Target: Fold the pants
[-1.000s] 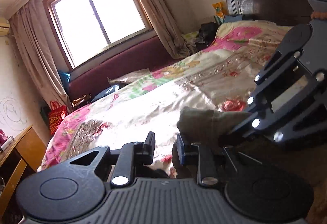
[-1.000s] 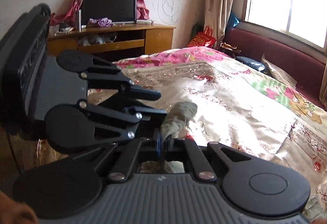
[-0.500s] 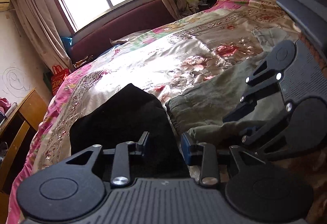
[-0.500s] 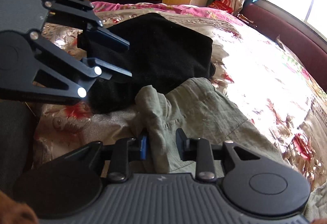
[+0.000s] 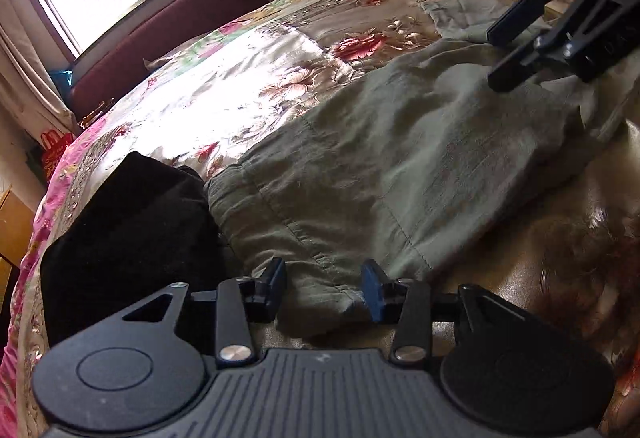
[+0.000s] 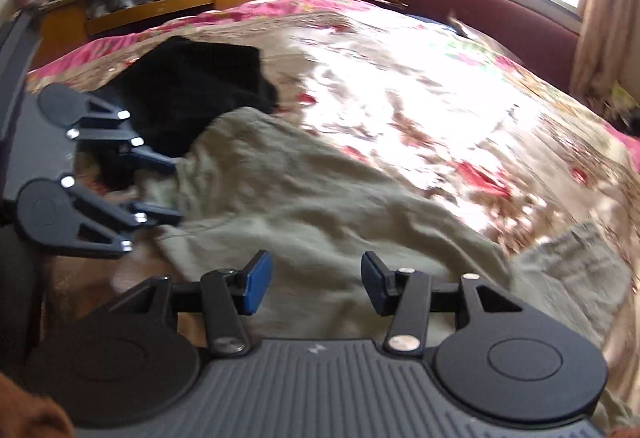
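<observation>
Pants (image 5: 400, 158): olive-green woven cloth, spread lengthwise across the near side of the bed (image 5: 224, 86), on a glossy floral coverlet. One end bunched against a black garment (image 5: 132, 234), touching it; other end reaching toward the headboard side, with a paler patch of the same fabric past the main body. Not flat: rumpled through the middle, edges turned under, hem or waistband seam visible near the left device.

Left gripper (image 5: 324, 288): jaws wide apart, straddling a folded lip of the cloth without pinching it. Nothing held. Right gripper (image 6: 316, 288): jaws likewise wide apart, hovering just above the cloth, nothing held. Each device visible in the other's view, positioned toward opposite ends of the garment.

Handling judgement: light, limp, thin fabric; no stiffness to keep a shape when lifted, so likely to sag and drape between two holds. Weave appears matt and should grip well between the pads. Coverlet beneath looks satin-smooth, so sliding of the whole garment under a one-sided pull is probable.

Recommended hold: stitched edges, namely the seamed hem band at the left device and the matching corner at the far end, where doubled layers give more bite. Both layers to be caught together. Risk noted: snagging the black garment alongside at the bunched end.

Right view motion-blurred; fine seam detail there not determinable.
</observation>
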Available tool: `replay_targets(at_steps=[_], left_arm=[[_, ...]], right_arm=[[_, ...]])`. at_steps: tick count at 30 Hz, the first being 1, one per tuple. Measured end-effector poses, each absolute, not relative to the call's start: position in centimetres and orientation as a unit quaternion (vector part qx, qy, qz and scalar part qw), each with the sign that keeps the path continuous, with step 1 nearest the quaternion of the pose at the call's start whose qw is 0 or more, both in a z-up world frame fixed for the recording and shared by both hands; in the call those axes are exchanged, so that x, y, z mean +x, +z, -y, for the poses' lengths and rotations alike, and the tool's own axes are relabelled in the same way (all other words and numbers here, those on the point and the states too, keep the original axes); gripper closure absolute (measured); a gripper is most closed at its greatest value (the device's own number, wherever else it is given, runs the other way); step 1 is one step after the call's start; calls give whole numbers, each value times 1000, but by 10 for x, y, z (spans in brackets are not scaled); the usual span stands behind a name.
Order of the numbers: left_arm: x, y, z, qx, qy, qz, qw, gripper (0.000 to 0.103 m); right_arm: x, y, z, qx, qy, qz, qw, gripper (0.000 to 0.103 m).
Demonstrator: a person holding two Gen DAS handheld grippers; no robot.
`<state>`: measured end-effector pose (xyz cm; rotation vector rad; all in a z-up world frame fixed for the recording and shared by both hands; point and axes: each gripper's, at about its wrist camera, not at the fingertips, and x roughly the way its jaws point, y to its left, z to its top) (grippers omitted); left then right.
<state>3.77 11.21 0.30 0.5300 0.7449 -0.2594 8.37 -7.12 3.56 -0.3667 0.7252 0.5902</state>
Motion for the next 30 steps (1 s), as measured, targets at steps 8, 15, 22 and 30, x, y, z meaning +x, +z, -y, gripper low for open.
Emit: replay_targets(at_steps=[8, 15, 22, 30], left_arm=[[47, 38, -69, 255, -164, -298, 905, 43], [80, 20, -8, 209, -232, -317, 896, 43], [102, 12, 29, 187, -256, -339, 886, 43], [104, 3, 39, 203, -247, -361, 876, 43]], right_arm=[[171, 31, 202, -55, 56, -383, 920, 52], [222, 5, 309, 103, -63, -385, 915, 51], [277, -17, 334, 161, -56, -373, 912, 51], [308, -35, 366, 272, -64, -370, 886, 100]])
